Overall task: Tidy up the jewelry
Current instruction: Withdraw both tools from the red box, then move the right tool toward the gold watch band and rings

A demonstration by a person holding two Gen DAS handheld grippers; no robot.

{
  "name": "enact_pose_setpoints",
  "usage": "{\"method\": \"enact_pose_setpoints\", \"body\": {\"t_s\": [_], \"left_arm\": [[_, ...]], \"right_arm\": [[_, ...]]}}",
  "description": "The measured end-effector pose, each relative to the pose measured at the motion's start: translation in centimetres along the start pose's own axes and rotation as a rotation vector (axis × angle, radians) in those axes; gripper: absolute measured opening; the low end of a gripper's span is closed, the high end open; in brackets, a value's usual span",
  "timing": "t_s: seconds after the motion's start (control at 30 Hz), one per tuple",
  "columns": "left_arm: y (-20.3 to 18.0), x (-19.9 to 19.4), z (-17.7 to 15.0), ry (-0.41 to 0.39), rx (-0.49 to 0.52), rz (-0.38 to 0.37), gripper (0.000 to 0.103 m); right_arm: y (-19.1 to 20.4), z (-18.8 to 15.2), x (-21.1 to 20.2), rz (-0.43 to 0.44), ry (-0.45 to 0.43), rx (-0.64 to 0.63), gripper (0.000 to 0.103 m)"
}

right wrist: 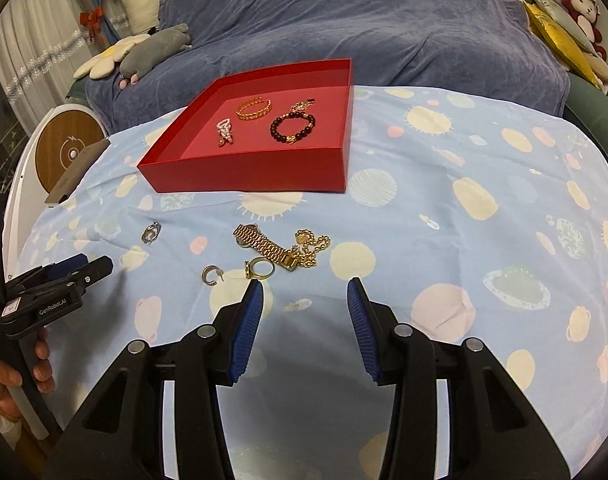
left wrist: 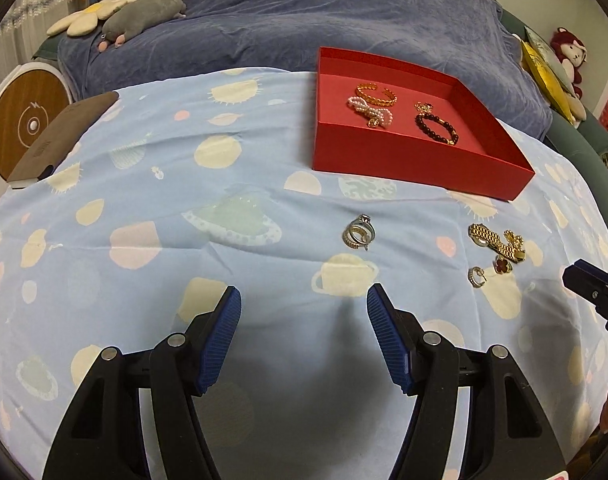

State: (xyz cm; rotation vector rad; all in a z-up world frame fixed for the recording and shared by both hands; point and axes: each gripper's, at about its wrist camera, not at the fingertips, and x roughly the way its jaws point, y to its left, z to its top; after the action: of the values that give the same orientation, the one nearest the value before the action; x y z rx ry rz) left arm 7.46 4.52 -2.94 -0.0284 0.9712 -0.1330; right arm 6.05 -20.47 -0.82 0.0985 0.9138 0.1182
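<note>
Both tools angled steeply down over the bench with its blue patterned cloth (right wrist: pixel 444 216). Left tool (left wrist: pixel 304 300) released, pads wide apart, nothing between; a silver ring cluster (left wrist: pixel 358 232) lay just ahead of it. Right tool (right wrist: pixel 303 292) also released and empty, jaws parted less widely; its left fingertip (right wrist: pixel 255 292) sat just beside a gold ring (right wrist: pixel 260 268). Gold watch-style bracelet (right wrist: pixel 263 246) and hoop earring (right wrist: pixel 211 275) lay near. Red tray (right wrist: pixel 243 174) held the beaded bracelet (right wrist: pixel 292 127), gold bangle (right wrist: pixel 254 108) and pearl piece (right wrist: pixel 225 131). A hand (right wrist: pixel 7 364) gripped the left tool's handle.
</note>
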Motion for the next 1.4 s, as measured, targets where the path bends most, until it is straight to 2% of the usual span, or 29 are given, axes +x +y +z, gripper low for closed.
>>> {"method": "enact_pose_setpoints", "body": {"t_s": [0.3,0.67,1.1,1.33,1.4], "left_arm": [[-0.1,0.0,-0.6,0.004,0.005,-0.014,0.063],[-1.2,0.0,1.0,-0.001,-0.017,-0.044,0.063],[-1.8,0.7,1.6,0.006,-0.015,-0.053,0.063],[-0.4,1.4,1.4,0.027,-0.032,-0.059,0.063],[-0.1,1.5,1.3,0.030,-0.036,-0.059,0.063]], "right_arm": [[0.0,0.0,0.8,-0.013,0.007,0.001,0.042],[-0.1,1.1,2.9,0.001,0.006,0.027,0.042],[3.9,3.3,6.2,0.076,0.008,-0.094,0.041],[4.2,3.2,8.4,0.032,0.015,-0.136,0.041],[4.8,3.1,8.4,0.006,0.012,-0.174,0.036]]}}
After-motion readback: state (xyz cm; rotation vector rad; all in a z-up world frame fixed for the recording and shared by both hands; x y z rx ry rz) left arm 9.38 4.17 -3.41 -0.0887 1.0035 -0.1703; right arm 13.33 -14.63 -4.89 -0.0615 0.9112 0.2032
